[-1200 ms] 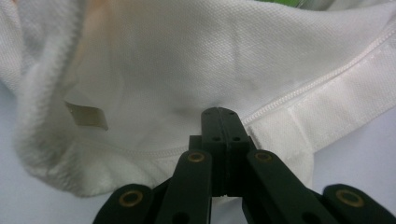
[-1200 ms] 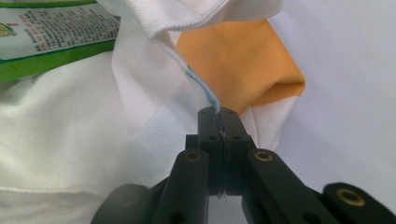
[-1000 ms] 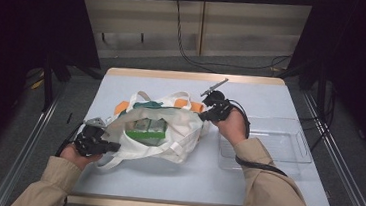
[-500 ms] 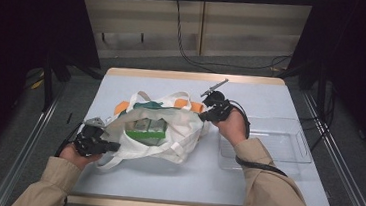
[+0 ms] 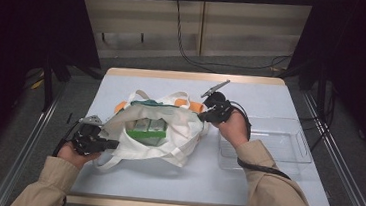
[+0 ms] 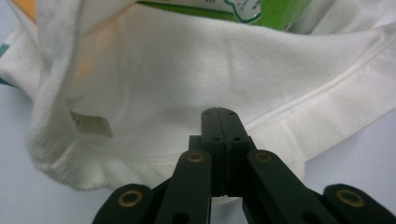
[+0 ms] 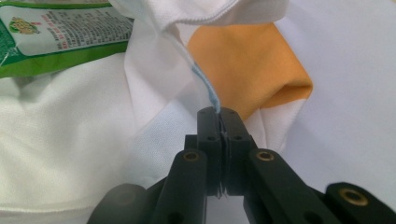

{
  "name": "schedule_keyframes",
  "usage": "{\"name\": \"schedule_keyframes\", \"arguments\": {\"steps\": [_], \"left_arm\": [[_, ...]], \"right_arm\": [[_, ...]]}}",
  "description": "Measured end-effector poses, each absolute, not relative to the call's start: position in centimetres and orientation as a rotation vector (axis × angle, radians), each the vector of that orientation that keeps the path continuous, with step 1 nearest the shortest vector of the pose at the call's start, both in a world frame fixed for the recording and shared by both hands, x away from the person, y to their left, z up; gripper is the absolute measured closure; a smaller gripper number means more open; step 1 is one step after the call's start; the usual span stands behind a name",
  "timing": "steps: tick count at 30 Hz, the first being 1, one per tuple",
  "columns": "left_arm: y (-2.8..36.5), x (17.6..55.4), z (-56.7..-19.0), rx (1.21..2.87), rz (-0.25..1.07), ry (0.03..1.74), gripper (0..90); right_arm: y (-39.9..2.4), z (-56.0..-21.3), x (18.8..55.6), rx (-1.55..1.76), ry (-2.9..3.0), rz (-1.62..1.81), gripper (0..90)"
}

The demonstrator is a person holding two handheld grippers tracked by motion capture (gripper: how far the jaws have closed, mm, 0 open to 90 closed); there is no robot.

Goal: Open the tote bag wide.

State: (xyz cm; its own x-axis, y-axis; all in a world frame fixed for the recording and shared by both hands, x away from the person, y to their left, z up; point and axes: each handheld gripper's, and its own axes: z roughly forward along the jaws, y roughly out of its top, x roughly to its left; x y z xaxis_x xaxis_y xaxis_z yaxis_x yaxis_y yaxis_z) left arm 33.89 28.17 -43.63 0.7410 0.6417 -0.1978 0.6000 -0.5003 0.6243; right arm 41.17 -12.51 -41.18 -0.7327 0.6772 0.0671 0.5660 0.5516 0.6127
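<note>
While the white cloth bag (image 5: pixel 160 133) lies on its side at the middle of the pale blue table (image 5: pixel 264 188), its mouth is held apart from two sides by two grippers. The left gripper (image 5: pixel 101 142), near the table's front left edge, lies roughly level and points toward the bag; its hand (image 5: pixel 73 152) grasps it from behind, and the tan-sleeved forearm enters from the lower left. In the left gripper view the jaws are clenched on the bag's stitched hem (image 6: pixel 280 109), with white fabric spread above and to both sides of the tips. The right gripper (image 5: pixel 205 116), at the bag's far right corner, is tilted so that its grey plate points up and away; its hand (image 5: pixel 233 129) rests behind it, the forearm running back to the lower right with a black cable looped over the sleeve. In the right gripper view the jaws are pinched together on a thin fold of the bag's edge (image 7: pixel 205 86), just beside an orange patch (image 7: pixel 243 65) of the fabric.

Count: one bag with two white handles (image 5: pixel 181 97); at least two green-and-white packets (image 5: pixel 147 127) visible side by side inside its mouth, though more may be hidden; one clear plastic bin (image 5: pixel 288 142) standing on the table just right of the right hand; two grippers, two hands.
</note>
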Motion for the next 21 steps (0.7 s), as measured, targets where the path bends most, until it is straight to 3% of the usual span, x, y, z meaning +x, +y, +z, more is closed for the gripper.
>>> {"name": "schedule_keyframes", "arguments": {"steps": [21], "left_arm": [[26.5,34.0,-42.3,2.214,0.091,0.884,89.7]], "right_arm": [[-11.8,-39.2,39.0,0.954,2.571,1.03,48.7]]}}
